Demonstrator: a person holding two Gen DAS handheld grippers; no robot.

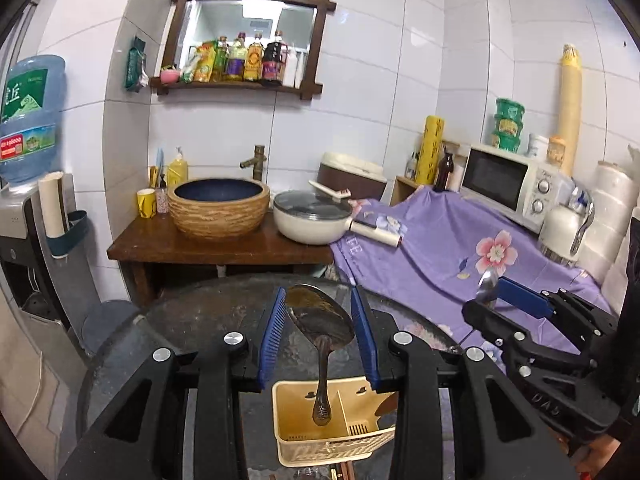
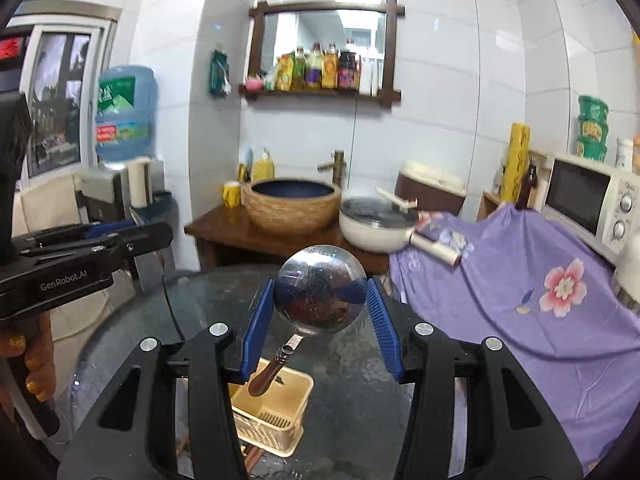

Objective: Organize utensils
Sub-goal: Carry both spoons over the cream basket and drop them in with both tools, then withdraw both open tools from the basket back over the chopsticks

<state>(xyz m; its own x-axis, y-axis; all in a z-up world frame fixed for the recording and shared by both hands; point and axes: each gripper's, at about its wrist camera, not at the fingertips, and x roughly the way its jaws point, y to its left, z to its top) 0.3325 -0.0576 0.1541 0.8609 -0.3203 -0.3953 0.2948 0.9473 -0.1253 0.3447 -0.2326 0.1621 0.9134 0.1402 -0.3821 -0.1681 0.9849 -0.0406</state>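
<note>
My left gripper is shut on the bowl of a dark metal spoon, whose handle hangs down over a beige plastic utensil basket on the round dark table. My right gripper is shut on the round bowl of a shiny steel ladle; its brown handle points down toward the same basket. Each gripper shows in the other's view: the right one at the right edge with the ladle bowl, the left one at the left edge. Both are held above the table.
A purple flowered cloth covers a counter at the right with a microwave. Behind the table stand a wooden stand with a basin and a white lidded pan. A water dispenser stands at the left.
</note>
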